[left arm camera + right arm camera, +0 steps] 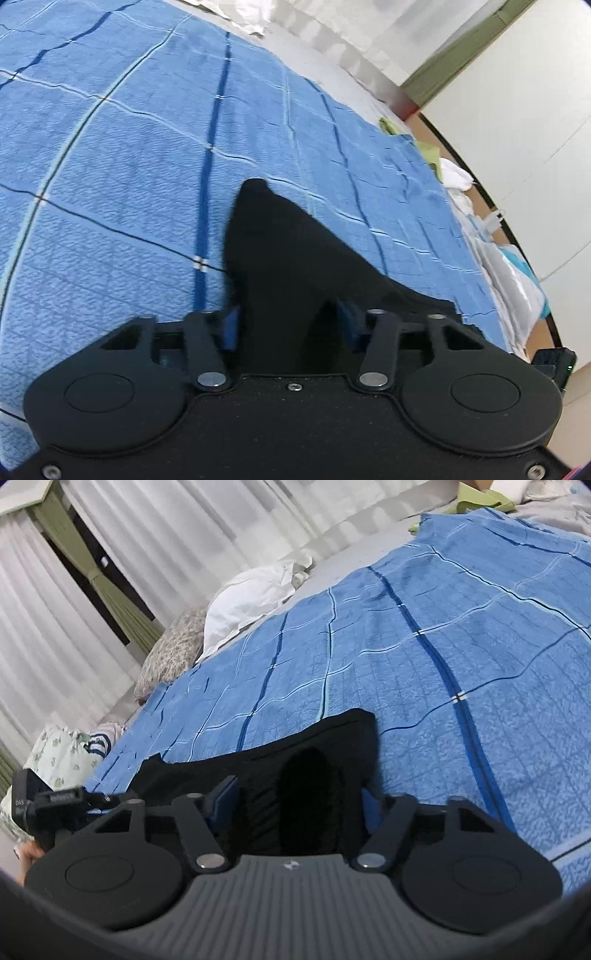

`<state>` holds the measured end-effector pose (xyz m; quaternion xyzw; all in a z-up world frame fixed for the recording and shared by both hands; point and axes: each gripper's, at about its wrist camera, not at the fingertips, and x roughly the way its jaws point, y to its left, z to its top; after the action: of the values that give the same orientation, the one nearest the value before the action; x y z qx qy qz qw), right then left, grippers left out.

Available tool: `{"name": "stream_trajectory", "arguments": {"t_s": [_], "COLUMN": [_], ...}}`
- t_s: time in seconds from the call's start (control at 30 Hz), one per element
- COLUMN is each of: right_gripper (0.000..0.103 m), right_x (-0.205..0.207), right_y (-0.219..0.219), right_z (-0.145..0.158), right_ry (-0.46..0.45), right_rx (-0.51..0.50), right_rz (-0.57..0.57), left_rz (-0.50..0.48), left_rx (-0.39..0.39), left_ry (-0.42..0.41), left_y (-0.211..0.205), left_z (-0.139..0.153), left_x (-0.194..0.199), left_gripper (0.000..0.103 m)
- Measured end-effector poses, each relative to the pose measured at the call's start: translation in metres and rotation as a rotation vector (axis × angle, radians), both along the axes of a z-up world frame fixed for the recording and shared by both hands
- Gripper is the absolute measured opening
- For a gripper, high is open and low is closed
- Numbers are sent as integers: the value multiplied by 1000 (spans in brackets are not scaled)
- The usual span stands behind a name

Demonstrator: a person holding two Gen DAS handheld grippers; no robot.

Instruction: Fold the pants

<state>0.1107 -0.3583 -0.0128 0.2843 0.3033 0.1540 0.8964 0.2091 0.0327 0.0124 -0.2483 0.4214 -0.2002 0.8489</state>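
— So, both grippers have the black pants [295, 258] at once?

— Looks that way. The left gripper [290, 325] has black cloth bunched between its blue pads [232, 328], and the cloth runs forward from there to a peak over the blue plaid bedspread [110, 155]. The right gripper [295, 808] has the same dark cloth filling the gap between its fingers, with a ribbed stretch near the pads, maybe the waistband.

— Clamped tight, then?

— The jaws stand fairly wide on both, but the fabric packs the space between them, so I'd say each is pinching a thick bundle. How firm the hold is, I can't tell.

— Why take two points?

— My guess is to keep one edge stretched between the tools, so the layer goes over flat instead of sagging in the middle. In the right view the cloth spreads away to the left, toward where the other tool sits.

— And the rest of the pants?

— Low over the near part of the bedspread; whether they're touching it I can't say. The white pillow [251, 602] and the patterned one [173, 646] lie at the far left, well apart.
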Motion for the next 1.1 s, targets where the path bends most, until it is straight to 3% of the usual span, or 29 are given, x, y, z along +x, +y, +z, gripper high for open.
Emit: {"name": "stream_trajectory", "arguments": {"t_s": [0.07,0.1,0.13,0.23,0.33,0.47,0.63,0.77,0.9,1.03,1.07,1.1], "right_gripper": [56,47,43,38,35,33,33,39,49,63,72,73], "right_x": [1,2,4,6,14,35,66,78,72,57,52,47], "right_y": [2,2,3,14,35,64,98,109,99,100,100,101], "right_z": [-1,-2,-4,0,8,15,23,17,15,26,32,37], "right_ry": [6,11,18,13,-1,-20,-31,-6,8,0,-9,-13], "right_rx": [12,30,49,35,-21,-66,-99,-163,-131,-198,-218,-246], "right_rz": [0,4,11,13,12,16,42,48,12,-30,-42,-66], "left_rz": [-7,2,27,112,136,187,255,260,259,251,252,253], "left_rx": [-7,4,28,135,241,338,362,433,458,509,512,513], "left_ry": [-2,-3,-11,-98,-175,-207,-197,-153,-153,-150,-148,-145], "left_y": [0,-1,-3,-7,-6,8,34,39,30,21,19,19], "left_z": [-1,0,2,14,28,39,46,34,23,25,27,29], "left_x": [0,-1,-2,-19,-36,-41,-30,-20,-18,-20,-22,-25], "left_gripper": [45,40,10,6,5,5,5,6,9,24,28,38]}}
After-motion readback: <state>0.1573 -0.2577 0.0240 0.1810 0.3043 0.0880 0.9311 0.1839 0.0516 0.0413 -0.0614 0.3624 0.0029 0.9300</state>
